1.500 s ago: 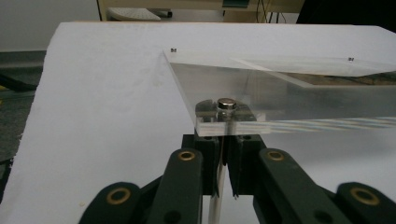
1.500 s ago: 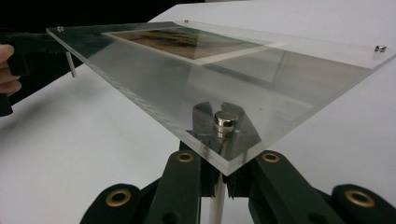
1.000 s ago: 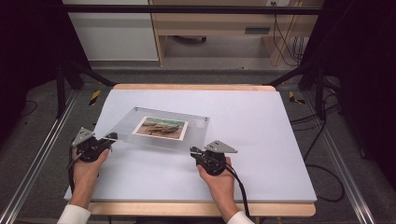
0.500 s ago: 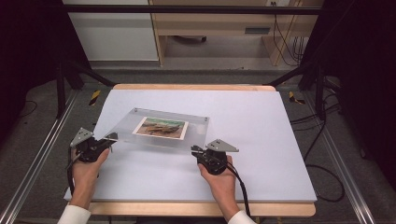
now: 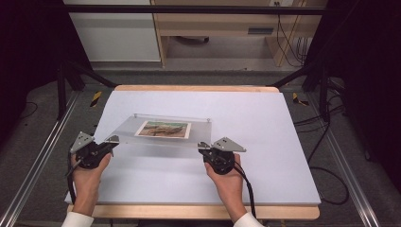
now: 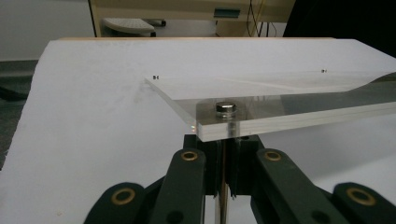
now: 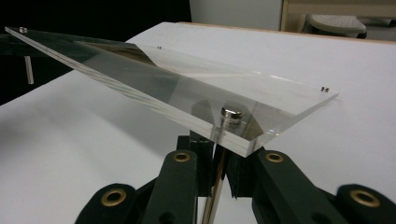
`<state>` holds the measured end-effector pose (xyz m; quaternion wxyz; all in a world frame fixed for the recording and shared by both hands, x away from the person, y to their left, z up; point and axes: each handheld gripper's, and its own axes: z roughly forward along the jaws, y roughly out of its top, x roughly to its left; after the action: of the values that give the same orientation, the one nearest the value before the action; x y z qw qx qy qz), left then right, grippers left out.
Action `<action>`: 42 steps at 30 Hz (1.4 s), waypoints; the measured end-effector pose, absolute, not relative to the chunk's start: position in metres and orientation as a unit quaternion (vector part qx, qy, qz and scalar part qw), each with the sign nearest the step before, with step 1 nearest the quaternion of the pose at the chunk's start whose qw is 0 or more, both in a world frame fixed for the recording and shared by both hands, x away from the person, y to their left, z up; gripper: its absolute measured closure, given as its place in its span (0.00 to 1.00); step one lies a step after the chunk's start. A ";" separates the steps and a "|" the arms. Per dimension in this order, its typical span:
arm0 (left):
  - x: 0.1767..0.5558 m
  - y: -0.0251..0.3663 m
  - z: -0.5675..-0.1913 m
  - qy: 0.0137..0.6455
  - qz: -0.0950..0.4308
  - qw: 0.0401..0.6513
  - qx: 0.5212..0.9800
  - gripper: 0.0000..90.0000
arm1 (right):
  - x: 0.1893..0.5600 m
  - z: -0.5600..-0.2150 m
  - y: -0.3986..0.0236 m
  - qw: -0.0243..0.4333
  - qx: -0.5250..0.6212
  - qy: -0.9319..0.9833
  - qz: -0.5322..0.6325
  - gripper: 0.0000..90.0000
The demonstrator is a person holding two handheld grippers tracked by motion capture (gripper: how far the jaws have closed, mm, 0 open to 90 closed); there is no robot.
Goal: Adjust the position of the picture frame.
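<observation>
**Clear frame held up by its two near corner posts**

The flat clear acrylic photo frame (image 5: 163,130) is hanging over the white table (image 5: 265,123), its long axis running nine to three o'clock. The left gripper (image 5: 111,140) is clamping the near-left metal post (image 6: 225,108); the right gripper (image 5: 203,145) is clamping the near-right one (image 7: 232,113). The posts' lower ends (between the jaws) are hard to make out.

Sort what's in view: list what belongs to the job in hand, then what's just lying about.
In the job:
- clear acrylic picture frame with a landscape print
- left claw, shut on a metal leg below the frame's near corner
- right claw, likewise

Lying about:
- white table cover
- wooden shelf unit
- black cables on the floor
</observation>
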<state>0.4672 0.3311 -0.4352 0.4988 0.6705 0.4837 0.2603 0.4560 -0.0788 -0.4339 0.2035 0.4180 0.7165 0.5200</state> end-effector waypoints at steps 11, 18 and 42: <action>0.457 0.316 -0.422 0.479 0.284 0.506 0.659 0.94 | 0.454 -0.423 -0.088 0.224 0.415 0.712 0.520 0.91; 0.453 0.304 -0.417 0.477 0.293 0.508 0.655 0.94 | 0.454 -0.420 -0.100 0.234 0.423 0.707 0.517 0.91; 0.441 0.265 -0.408 0.459 0.302 0.525 0.650 0.93 | 0.451 -0.415 -0.134 0.242 0.449 0.687 0.517 0.92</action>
<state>0.4415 0.2650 -0.4078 0.5249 0.6499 0.4595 0.3017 0.4509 -0.1342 -0.4150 0.2419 0.4494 0.6870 0.5172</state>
